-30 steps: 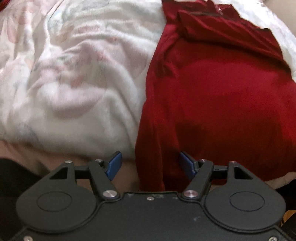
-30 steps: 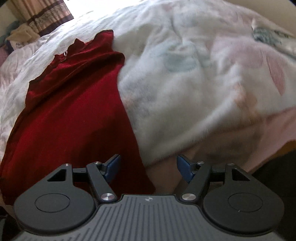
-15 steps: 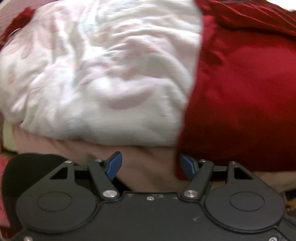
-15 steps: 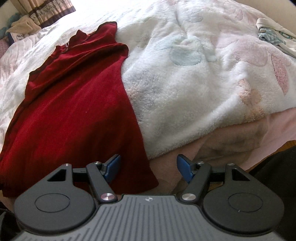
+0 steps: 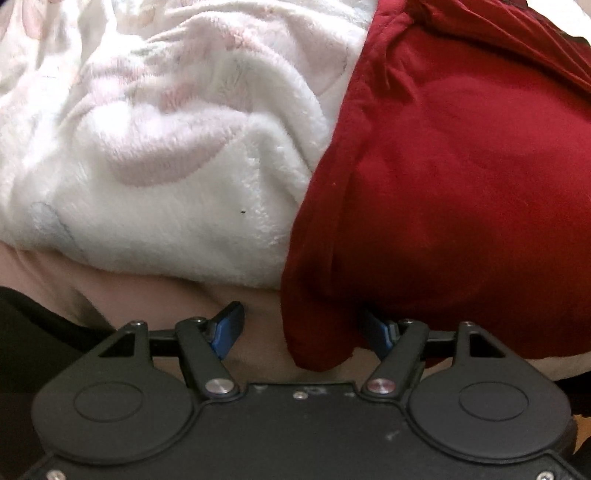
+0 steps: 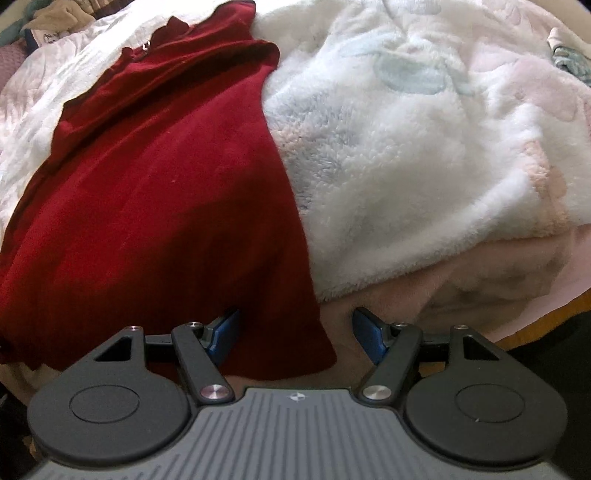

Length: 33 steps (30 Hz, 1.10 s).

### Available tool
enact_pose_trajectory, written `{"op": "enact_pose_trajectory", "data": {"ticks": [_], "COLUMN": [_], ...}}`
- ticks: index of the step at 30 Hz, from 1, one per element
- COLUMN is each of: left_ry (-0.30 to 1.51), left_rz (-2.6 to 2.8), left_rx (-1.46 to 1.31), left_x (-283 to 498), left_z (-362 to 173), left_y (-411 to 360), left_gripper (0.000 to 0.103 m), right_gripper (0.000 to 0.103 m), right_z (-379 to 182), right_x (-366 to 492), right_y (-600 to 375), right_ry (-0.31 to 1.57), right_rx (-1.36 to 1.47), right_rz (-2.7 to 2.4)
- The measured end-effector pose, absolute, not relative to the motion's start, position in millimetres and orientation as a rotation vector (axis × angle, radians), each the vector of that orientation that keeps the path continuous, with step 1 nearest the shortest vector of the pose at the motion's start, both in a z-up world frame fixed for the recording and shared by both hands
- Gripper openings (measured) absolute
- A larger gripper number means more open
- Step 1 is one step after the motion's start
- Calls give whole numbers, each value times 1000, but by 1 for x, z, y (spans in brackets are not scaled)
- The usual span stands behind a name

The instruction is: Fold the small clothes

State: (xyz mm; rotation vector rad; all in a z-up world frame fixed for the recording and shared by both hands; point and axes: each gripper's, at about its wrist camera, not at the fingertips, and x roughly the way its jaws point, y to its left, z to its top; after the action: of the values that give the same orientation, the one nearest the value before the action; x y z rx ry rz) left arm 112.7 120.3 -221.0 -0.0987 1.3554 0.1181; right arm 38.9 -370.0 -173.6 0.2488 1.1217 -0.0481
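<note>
A dark red garment (image 5: 461,177) lies flat on the bed, its hem hanging over the near edge; it also shows in the right wrist view (image 6: 147,206), collar at the far end. My left gripper (image 5: 301,330) is open, with the garment's lower left corner hanging between its blue fingers. My right gripper (image 6: 295,330) is open, with the garment's lower right corner lying between its fingers. Neither is closed on the cloth.
A fluffy white blanket with pink and blue shapes (image 5: 166,155) lies under and beside the garment, also in the right wrist view (image 6: 424,147). A pink sheet (image 6: 461,284) covers the bed edge. Loose clothes (image 6: 55,14) lie at the far left.
Both grippers have moved in closer to the garment's hem. The left one swung left, then back right, so the corner now sits between its fingers. Both stayed open.
</note>
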Motion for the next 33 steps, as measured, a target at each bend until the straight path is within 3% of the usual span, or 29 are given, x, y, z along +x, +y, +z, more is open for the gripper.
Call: {"op": "enact_pose_trajectory", "data": {"ticks": [1,4,5,6,7,8,9,10,19,23,33], "left_ry": [1344,1268,1253,1247,1236,1222,1208,1195,1000,999,1045], "left_rz": [118,96,86,72,65,69,66,56,53,72,135], "left_rx": [-111,-120,-122,-141,-159,-159,-158,-157,-161,-141,-79], "left_x": [111,92,90,87,84,81,79,77,51,42,-1], "left_z": [-220,-206,-203,-200,-196,-192,-186,-179,-98,-86,-101], "left_y": [122,129,129,129,131,133,134,134,149,137,131], "left_gripper": [72,55,26,5,5,3,2,2,2,1,1], "right_gripper": [86,86,82,67,47,35,10,4,3,3,3], "right_z": [-176,-185,-184,-182,-181,-178,-175,-171,-121,-104,-88], "right_x": [42,51,51,48,45,42,39,36,0,6,-34], "right_y": [-370,-369,-367,-365,-363,-361,-361,-364,-377,-366,-368], "right_ry": [1131,1172,1168,1152,1135,1121,1109,1089,966,979,985], "right_rx": [247,237,231,214,207,203,210,233,280,96,102], "right_rz": [-48,-63,-64,-66,-62,-60,-56,-45,0,-17,0]}}
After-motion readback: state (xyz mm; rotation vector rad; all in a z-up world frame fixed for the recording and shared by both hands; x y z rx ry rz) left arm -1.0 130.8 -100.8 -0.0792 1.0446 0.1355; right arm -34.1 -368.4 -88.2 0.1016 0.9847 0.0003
